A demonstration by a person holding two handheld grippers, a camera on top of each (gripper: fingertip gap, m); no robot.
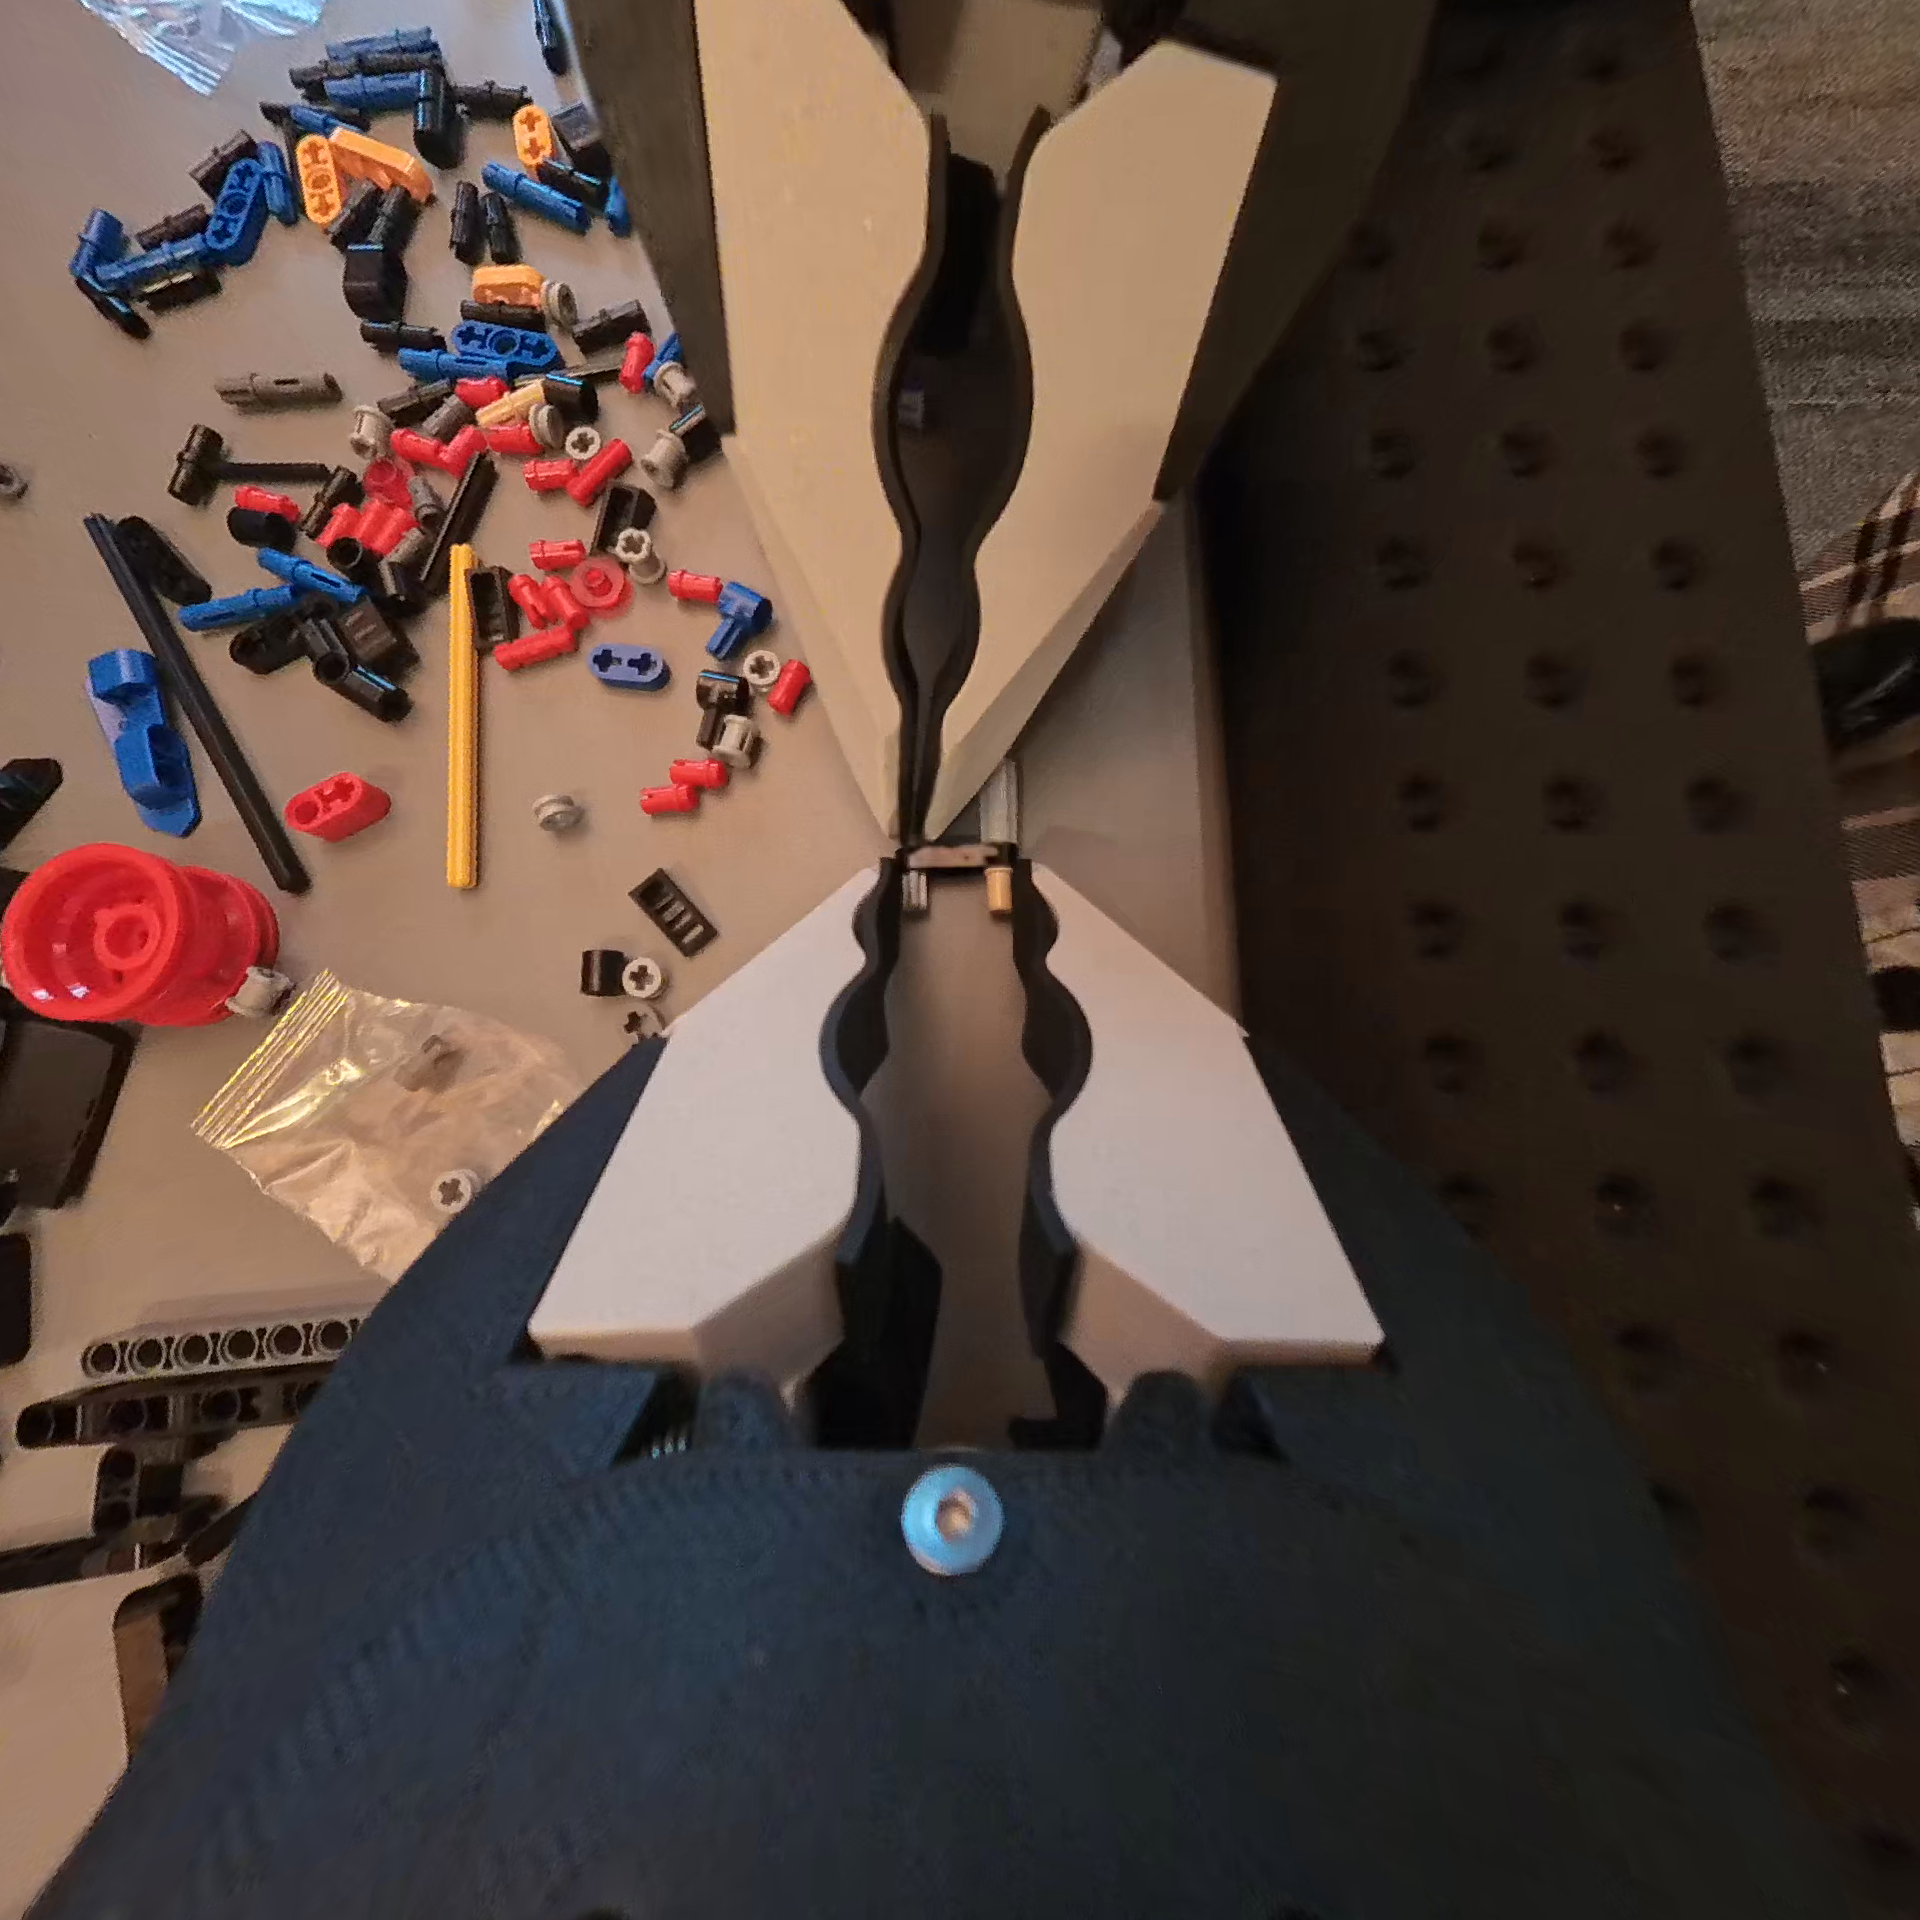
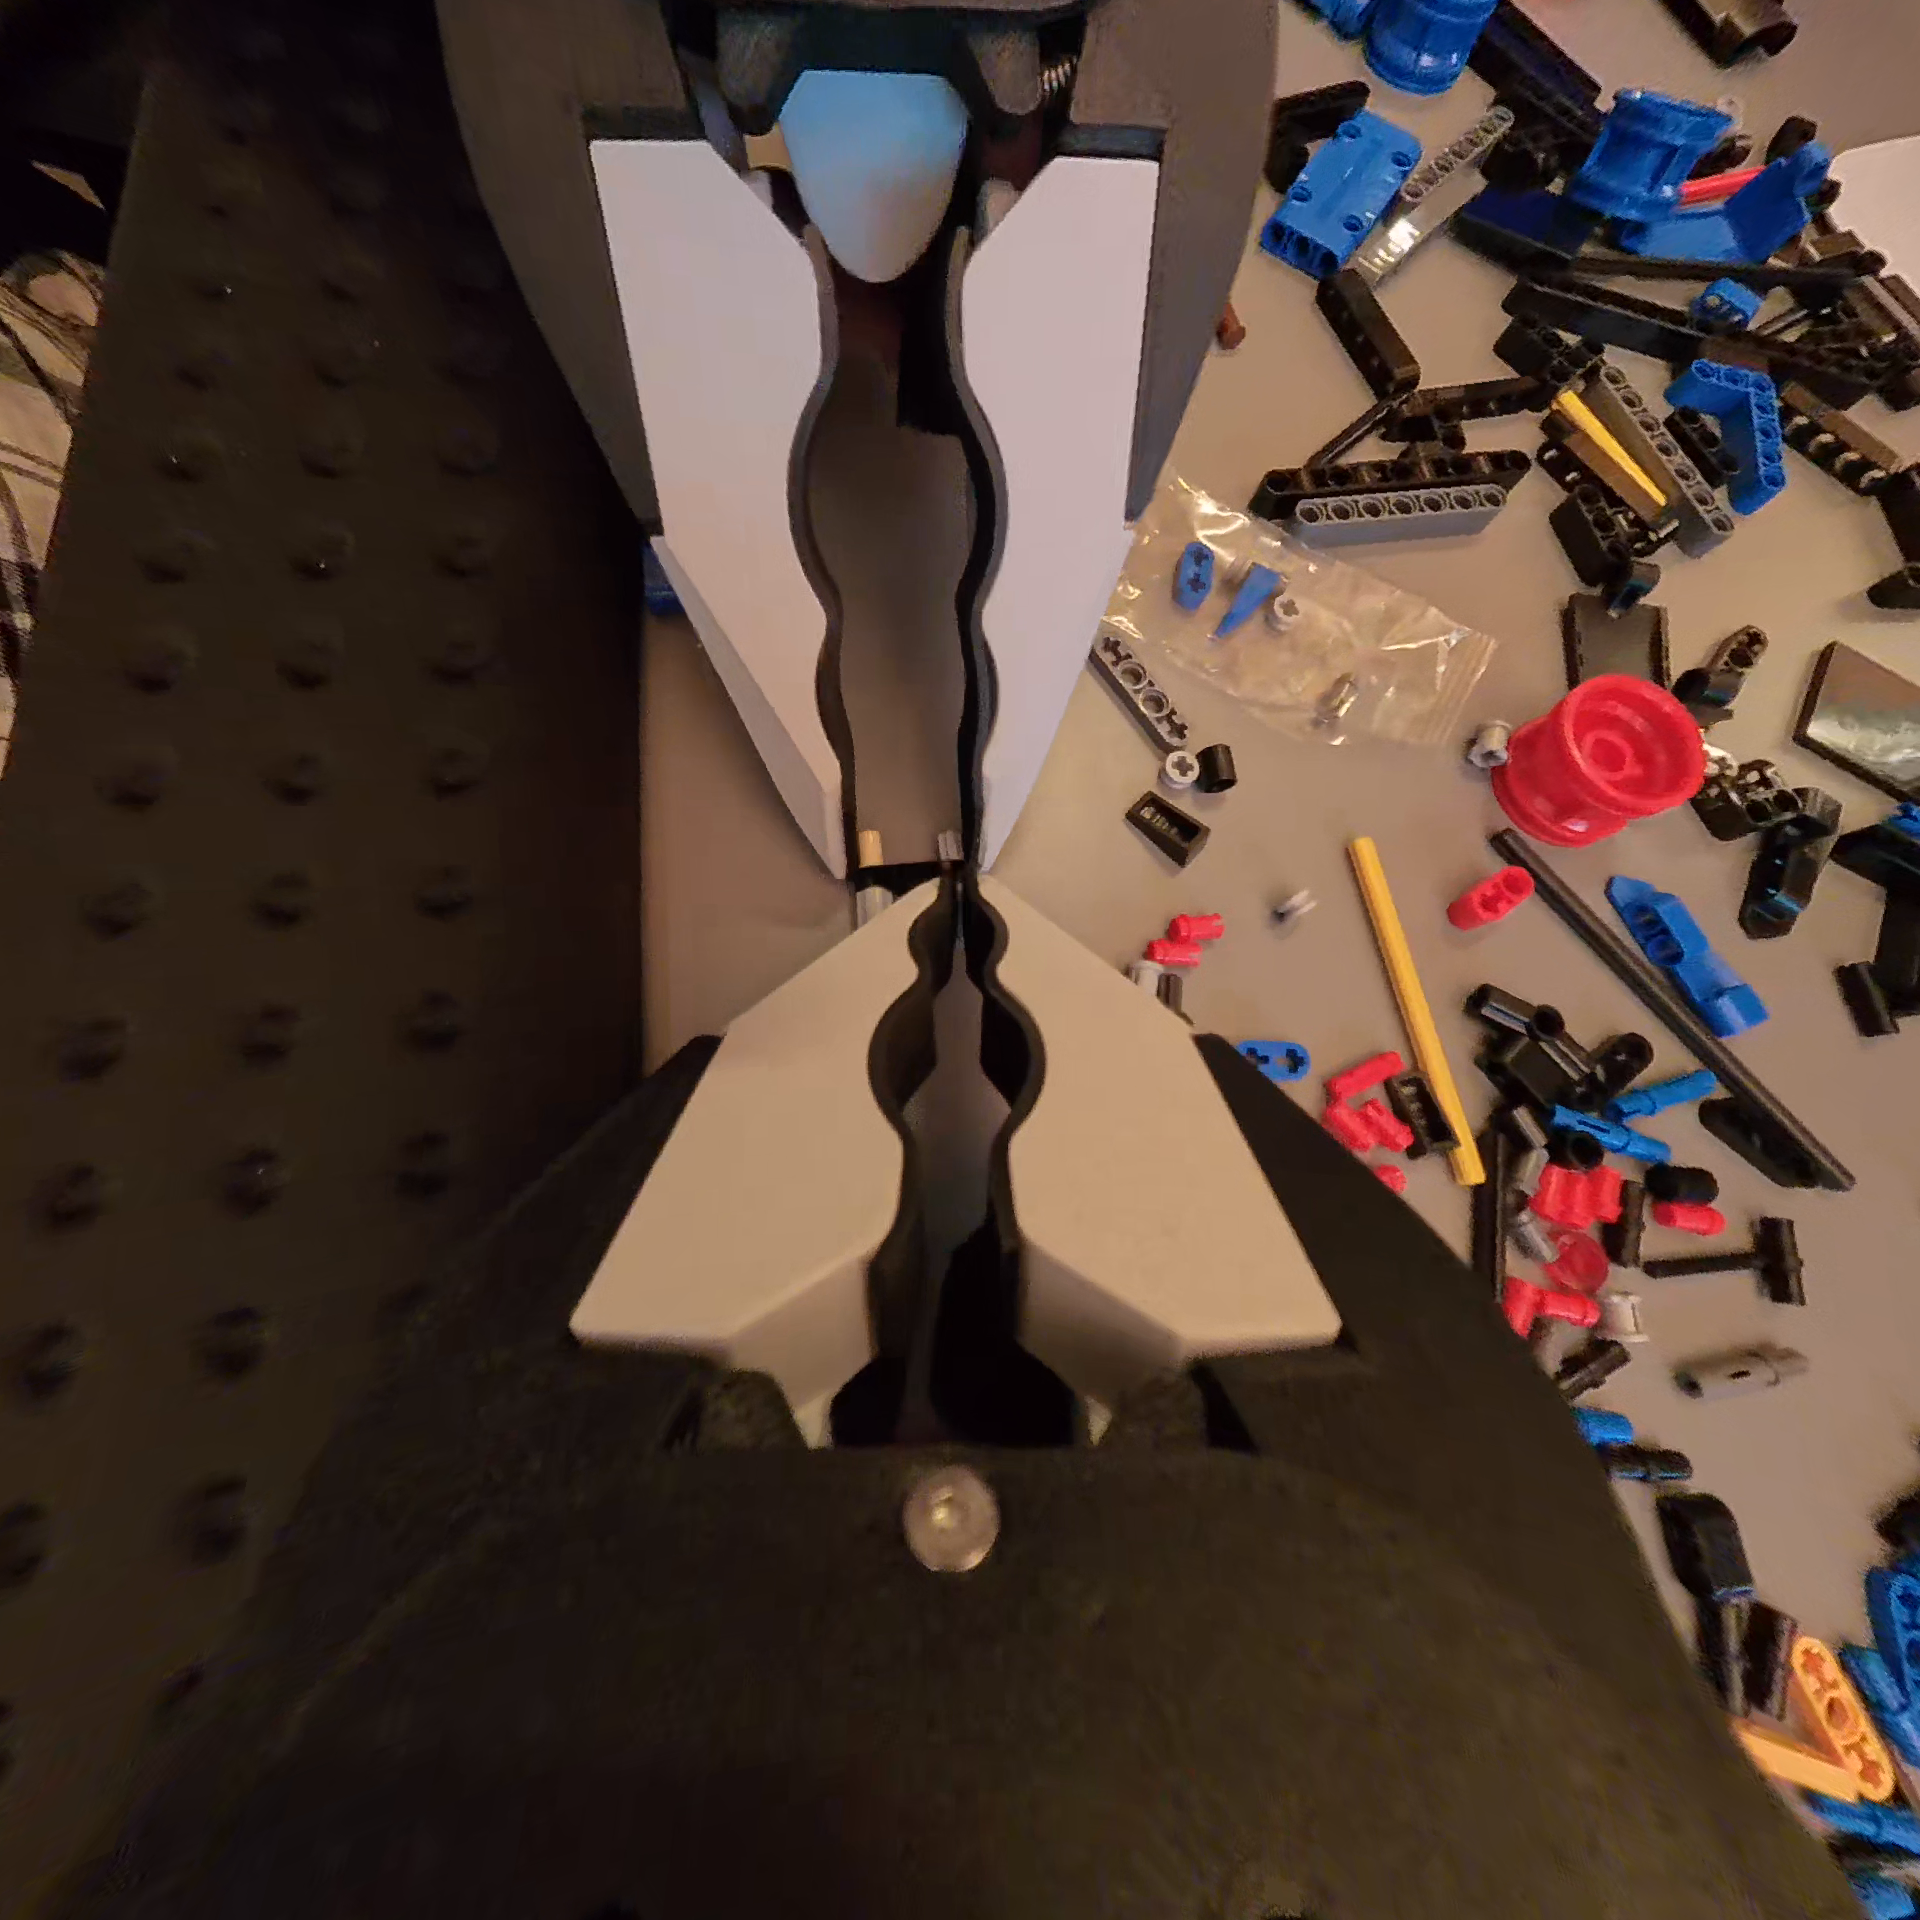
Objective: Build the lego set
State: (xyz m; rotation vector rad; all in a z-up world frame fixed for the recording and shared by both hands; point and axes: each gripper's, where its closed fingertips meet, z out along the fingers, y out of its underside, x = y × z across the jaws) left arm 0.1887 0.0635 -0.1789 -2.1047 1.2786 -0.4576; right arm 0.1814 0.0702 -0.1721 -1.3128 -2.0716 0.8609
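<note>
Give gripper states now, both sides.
Left gripper: closed on a small black lego piece.
Right gripper: closed, tips pinching that same piece.

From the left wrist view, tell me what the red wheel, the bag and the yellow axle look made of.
Red wheel: moulded hard plastic, glossy; light glints off its ribs.
Bag: thin clear plastic film, probably polythene; creased, shiny, parts visible through it.
Yellow axle: rigid plastic by its look, duller sheen, straight with lengthwise grooves.
</note>
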